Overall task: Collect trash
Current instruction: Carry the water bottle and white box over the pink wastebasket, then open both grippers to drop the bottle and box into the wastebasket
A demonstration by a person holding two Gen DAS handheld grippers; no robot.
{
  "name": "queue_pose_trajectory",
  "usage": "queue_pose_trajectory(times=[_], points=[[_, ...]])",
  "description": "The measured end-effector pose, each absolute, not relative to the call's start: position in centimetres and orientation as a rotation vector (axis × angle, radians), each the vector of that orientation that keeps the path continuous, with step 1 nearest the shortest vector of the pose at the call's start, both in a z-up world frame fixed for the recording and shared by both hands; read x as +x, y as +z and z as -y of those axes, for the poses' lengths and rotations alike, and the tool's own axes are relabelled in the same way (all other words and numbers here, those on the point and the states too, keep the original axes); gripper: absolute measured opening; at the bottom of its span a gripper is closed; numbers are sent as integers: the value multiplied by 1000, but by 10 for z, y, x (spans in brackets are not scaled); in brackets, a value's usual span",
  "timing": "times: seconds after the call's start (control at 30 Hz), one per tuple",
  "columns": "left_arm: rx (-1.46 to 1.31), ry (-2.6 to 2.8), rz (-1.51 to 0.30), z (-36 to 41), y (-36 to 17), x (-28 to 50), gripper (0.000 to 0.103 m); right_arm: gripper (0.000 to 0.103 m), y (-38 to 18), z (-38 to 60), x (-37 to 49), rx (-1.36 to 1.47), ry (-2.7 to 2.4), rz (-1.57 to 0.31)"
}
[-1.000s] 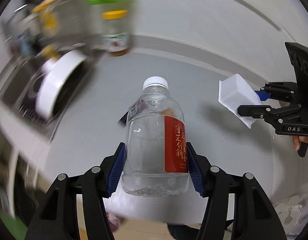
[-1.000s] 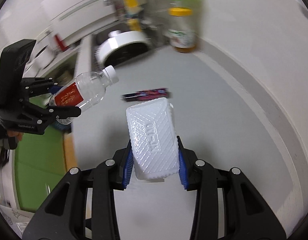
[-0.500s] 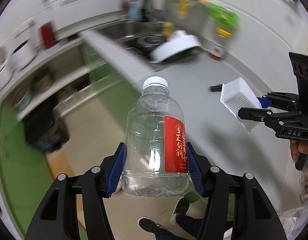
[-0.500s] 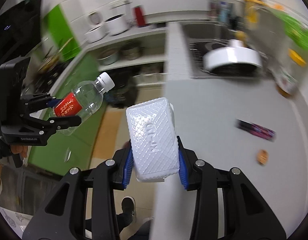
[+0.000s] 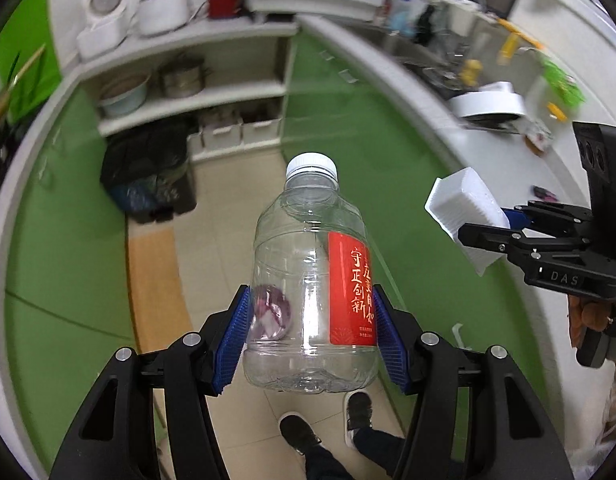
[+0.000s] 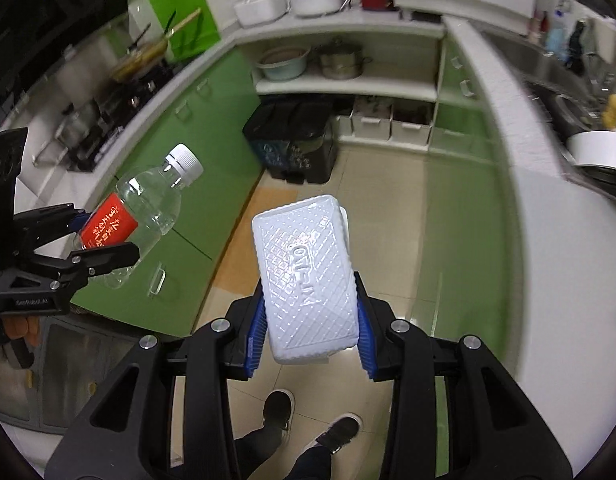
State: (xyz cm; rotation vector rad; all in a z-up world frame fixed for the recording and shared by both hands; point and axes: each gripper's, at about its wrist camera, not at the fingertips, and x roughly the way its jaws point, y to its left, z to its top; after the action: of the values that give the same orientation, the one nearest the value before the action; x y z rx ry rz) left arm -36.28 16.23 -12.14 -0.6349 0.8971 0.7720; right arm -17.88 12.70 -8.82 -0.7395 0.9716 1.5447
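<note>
Left wrist view: the left gripper [image 5: 312,334] pinches a clear empty plastic bottle with a white cap and red label [image 5: 312,280] between its blue ribbed pads [image 5: 233,344], neck pointing away, held in the air over the beige tiled floor [image 5: 220,216]. At right, the right gripper [image 5: 492,226] clamps a white plastic container [image 5: 460,208]. A black trash bin lined with a dark bag [image 5: 148,172] stands on the floor below the white shelves [image 5: 196,100].

Right wrist view: the right gripper [image 6: 310,332] squeezes the white container [image 6: 304,276], its diamond-embossed face up, between blue pads. At left, the left gripper [image 6: 86,236] holds the bottle [image 6: 144,208] tilted, cap up and to the right. The bin [image 6: 292,140] sits ahead beside green cabinets [image 6: 180,152]. The person's dark shoes [image 6: 278,410] show below.
</note>
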Motion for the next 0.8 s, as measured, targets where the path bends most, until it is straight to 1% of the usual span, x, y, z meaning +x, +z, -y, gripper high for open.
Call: queue_pose_trajectory(times=[0.03,0.17,0.27,0.43,0.53,0.57,0.6,0.63,0.8], points=[[-648,779,-894,-167,-135,-366,58,38,-106,-137,-184,-751,1543,-980],[-709,802,-893,-196,-230,-381,58,38,-190,-164,-197,-801,1534,-994],[-745,803,-896,-219,-316,-381,58,38,-258,-178,-199,-820,1529,-1007],[-777,792,-894,-248,-419,-377,58,38,-356,-193,-194,-841,1509,-1038],[-788,780,-888,-260,-458,-375,58,38,-398,-199,-190,-859,1505,-1049],[-794,779,-884,-264,-468,-374,66,38,-411,-201,-190,-864,1504,-1053],[-799,789,-877,-268,-477,-375,96,38,-423,-204,-189,-870,1504,-1056],[-795,804,-859,-271,-482,-376,97,38,-432,-205,-189,-874,1505,-1060],[-813,836,-855,-281,-495,-382,97,38,-460,-217,-198,-899,1529,-1067]])
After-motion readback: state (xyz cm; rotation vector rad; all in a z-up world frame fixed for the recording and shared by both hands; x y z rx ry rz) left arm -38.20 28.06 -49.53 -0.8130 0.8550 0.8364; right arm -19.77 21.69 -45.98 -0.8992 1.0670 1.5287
